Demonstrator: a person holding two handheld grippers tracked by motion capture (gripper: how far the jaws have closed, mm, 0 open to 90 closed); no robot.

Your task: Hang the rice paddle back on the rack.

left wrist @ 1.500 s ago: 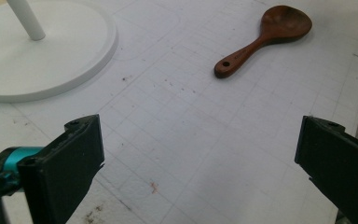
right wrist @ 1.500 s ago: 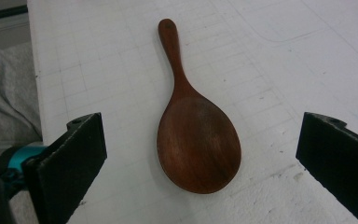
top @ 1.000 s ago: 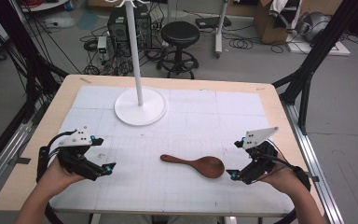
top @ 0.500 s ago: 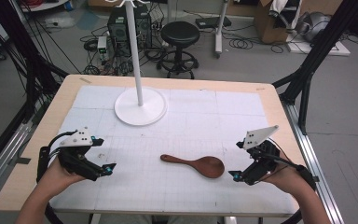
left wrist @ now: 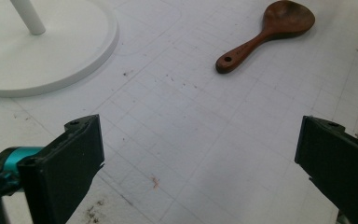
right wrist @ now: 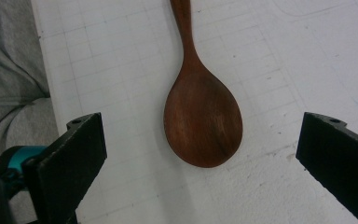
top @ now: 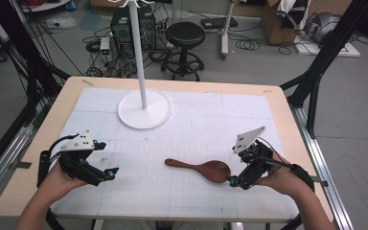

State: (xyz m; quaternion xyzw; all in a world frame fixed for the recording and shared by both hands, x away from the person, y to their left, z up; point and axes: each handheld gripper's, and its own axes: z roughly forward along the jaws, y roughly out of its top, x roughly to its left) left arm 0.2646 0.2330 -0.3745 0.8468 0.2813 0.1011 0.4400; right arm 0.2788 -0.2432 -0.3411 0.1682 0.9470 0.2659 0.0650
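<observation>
A dark wooden spoon [top: 203, 168] lies flat on the white gridded mat, bowl to the right, handle pointing left. My right gripper [top: 233, 181] sits just right of the bowl, low over the mat. In the right gripper view its jaws stand wide open on either side of the spoon's bowl [right wrist: 201, 119], not touching it. My left gripper [top: 106, 173] rests at the front left, well away from the spoon, open and holding nothing. From the left gripper view the spoon [left wrist: 270, 30] lies far ahead at upper right.
A white stand with a round base [top: 144, 110] and thin pole rises at the mat's back centre; its base [left wrist: 42, 51] is ahead-left of the left gripper. The mat [top: 196, 124] covers most of the wooden table [top: 33, 158]. A stool [top: 185, 36] stands beyond the table.
</observation>
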